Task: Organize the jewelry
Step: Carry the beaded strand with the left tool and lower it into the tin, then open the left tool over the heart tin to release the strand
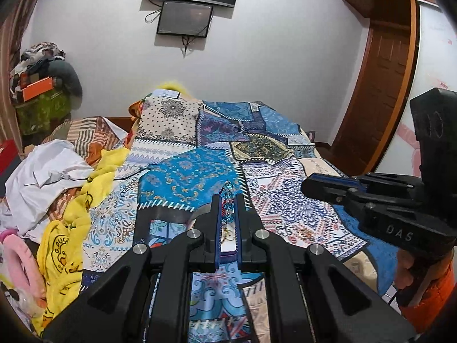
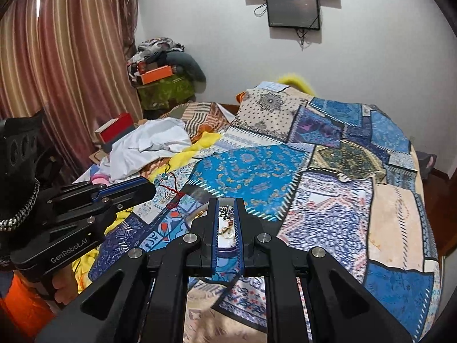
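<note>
My left gripper (image 1: 227, 200) is shut on a blue crystal-bead ornament (image 1: 228, 197) with a red cord, held above the patchwork bedspread (image 1: 185, 174). In the right wrist view the ornament's red cord and tassel (image 2: 171, 190) hang from the left gripper (image 2: 148, 190). My right gripper (image 2: 226, 203) has its fingers close together, with a small gap, above a white oval tray (image 2: 225, 237) that holds a silver star brooch (image 2: 226, 213) and gold pieces. The tray's rim (image 1: 200, 214) shows partly behind my left fingers. The right gripper (image 1: 307, 187) also shows at the right of the left wrist view.
White cloth (image 1: 42, 171) and yellow duck-print fabric (image 1: 65, 243) lie heaped on the bed's left side. A red box (image 2: 117, 128) sits by the curtain (image 2: 62, 65). A pile of clothes and an orange box (image 2: 157, 75) stand in the corner. A wooden door (image 1: 380, 85) is at the right.
</note>
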{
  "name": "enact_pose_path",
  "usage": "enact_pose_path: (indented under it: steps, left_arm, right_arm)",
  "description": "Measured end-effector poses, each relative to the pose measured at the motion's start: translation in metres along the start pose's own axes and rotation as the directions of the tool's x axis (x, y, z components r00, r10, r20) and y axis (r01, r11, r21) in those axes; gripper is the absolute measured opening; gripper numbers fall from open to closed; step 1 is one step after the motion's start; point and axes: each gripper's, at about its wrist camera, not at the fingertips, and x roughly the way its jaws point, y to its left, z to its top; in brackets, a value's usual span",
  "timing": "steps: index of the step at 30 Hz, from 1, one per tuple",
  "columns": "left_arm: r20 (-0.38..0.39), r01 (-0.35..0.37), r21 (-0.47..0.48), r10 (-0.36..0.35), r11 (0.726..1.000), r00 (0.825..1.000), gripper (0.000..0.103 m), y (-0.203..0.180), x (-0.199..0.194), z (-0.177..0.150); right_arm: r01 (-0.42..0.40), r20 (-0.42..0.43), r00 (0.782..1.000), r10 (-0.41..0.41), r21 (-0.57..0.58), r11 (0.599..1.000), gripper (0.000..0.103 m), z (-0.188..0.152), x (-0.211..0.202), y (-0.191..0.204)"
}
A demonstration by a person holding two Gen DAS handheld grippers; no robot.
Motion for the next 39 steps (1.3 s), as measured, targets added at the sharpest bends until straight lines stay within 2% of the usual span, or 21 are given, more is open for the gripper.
enact_pose_path:
  steps: [9, 24, 33, 39]
  left_arm:
    - [-0.050, 0.010, -0.028, -0.012, 1.000, 0.999, 0.006, 0.016, 0.027, -0.006]
    - [-0.149, 0.084, -0.068, -0.093, 0.994, 0.984, 0.006, 0.033, 0.085, -0.008]
    - [-0.190, 0.082, -0.098, -0.100, 0.992, 0.977, 0.006, 0.042, 0.096, -0.013]
    - [-0.188, 0.038, -0.081, -0.053, 0.996, 0.981, 0.007, 0.043, 0.089, -0.014]
  right_arm:
    - [-0.023, -0.113, 0.993, 0.023, 0.002, 1.000, 0.009, -0.010, 0.051, 0.001]
    - [-0.051, -0.241, 0.969, 0.045, -0.019, 0.999, 0.009, -0.026, 0.102, 0.005]
    - [-0.046, -0.267, 0.963, 0.035, -0.036, 0.998, 0.009, -0.028, 0.115, 0.008]
    - [-0.029, -0.268, 0.963, 0.011, -0.066, 0.997, 0.009, -0.030, 0.117, 0.013]
